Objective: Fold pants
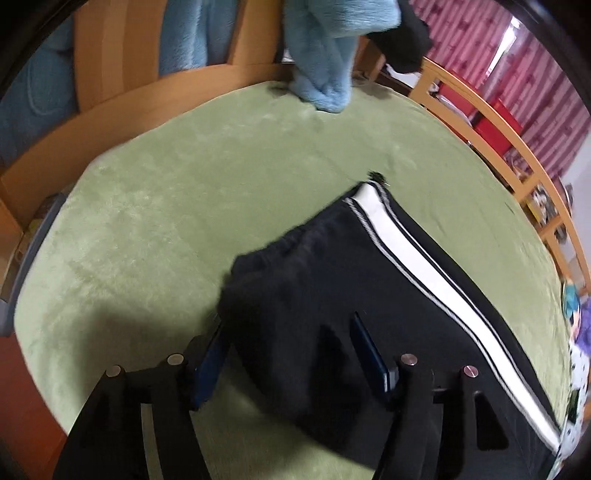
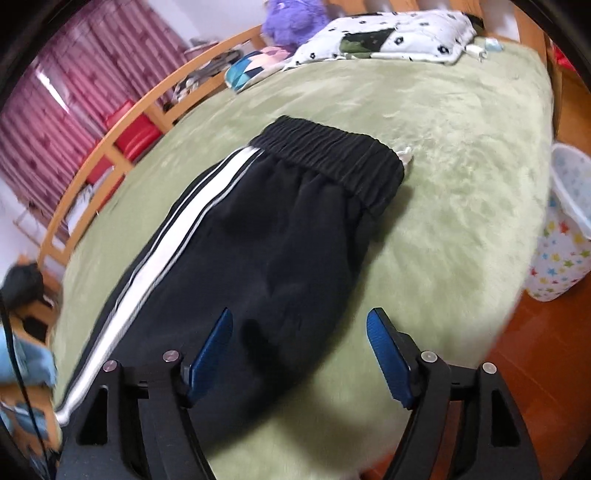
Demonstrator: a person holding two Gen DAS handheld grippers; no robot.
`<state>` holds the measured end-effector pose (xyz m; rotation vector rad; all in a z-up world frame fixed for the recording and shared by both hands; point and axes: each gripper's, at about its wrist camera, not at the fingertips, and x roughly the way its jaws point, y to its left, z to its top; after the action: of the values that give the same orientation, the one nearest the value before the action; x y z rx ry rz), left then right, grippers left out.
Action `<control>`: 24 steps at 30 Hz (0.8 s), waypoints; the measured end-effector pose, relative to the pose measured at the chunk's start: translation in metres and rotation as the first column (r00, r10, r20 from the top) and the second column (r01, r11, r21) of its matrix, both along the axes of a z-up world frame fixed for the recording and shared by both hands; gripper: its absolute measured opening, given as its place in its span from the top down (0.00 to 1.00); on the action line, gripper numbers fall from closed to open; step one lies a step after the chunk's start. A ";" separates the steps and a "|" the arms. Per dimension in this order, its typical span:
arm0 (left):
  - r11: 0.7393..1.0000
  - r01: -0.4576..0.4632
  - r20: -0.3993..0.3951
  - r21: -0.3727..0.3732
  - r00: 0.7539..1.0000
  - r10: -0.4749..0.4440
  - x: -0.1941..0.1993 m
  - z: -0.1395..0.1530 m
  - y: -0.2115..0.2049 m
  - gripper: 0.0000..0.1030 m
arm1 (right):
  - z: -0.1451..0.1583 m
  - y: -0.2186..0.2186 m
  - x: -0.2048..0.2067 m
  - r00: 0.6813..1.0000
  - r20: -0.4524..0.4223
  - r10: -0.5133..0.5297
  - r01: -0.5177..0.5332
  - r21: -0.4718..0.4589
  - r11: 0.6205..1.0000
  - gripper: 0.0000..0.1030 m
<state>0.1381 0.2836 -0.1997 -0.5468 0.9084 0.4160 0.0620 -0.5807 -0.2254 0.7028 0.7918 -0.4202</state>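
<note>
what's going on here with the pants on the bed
A person with a two-finger tool in each hand is folding black pants with a white side stripe on a green bed cover. The pants lie flat, elastic waistband at the far end. The left tool hangs open over a folded-over part of the fabric; the right tool is open above the pants. Neither grips anything.

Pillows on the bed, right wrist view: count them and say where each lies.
2. A white flowered pillow lies at the far end of the green bed; a smaller blue patterned one lies left of it by the rail. The purple plush may hide more.
</note>
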 end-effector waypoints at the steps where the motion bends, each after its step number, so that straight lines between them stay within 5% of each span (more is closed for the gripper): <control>1: 1.000 0.009 -0.001 0.013 1.000 -0.009 -0.002 0.001 -0.003 0.39 | -0.008 -0.010 0.008 1.000 0.018 -0.010 0.010 0.035 0.999 0.28; 6: 0.999 0.000 -0.020 0.048 1.000 0.001 -0.006 0.003 -0.020 0.36 | -0.024 -0.038 0.035 0.991 0.103 -0.084 0.071 0.126 0.990 0.29; 9: 0.999 -0.013 -0.022 0.046 1.000 0.014 -0.009 0.002 -0.026 0.36 | -0.020 -0.050 0.049 0.986 0.122 -0.116 0.102 0.115 0.988 0.70; 13: 0.998 -0.011 -0.019 0.063 1.000 0.012 -0.013 0.011 -0.032 0.36 | 0.027 -0.060 0.055 0.971 0.237 0.029 -0.033 0.011 0.999 0.75; 17: 0.994 -0.012 0.008 0.107 1.000 0.012 -0.023 0.023 -0.033 0.36 | 0.027 -0.065 0.064 0.986 0.150 0.067 -0.060 -0.051 0.997 0.73; 19: 0.994 -0.012 0.018 0.111 1.000 0.011 -0.028 0.027 -0.032 0.36 | -0.004 -0.072 0.075 0.998 0.009 0.066 -0.066 0.019 0.998 0.64; 21: 0.993 0.008 0.026 0.117 1.000 -0.011 -0.029 0.036 -0.030 0.36 | -0.017 -0.074 0.072 0.997 -0.034 0.071 -0.069 0.046 0.997 0.59; 24: 0.987 0.053 0.045 0.152 0.997 -0.060 -0.028 0.050 -0.032 0.36 | 0.001 -0.069 0.054 0.997 -0.064 0.033 -0.037 -0.070 0.997 0.31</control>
<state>0.1098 0.2521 -0.1495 -0.3903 0.8352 0.4143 0.1164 -0.6498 -0.2246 0.6108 0.8432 -0.4385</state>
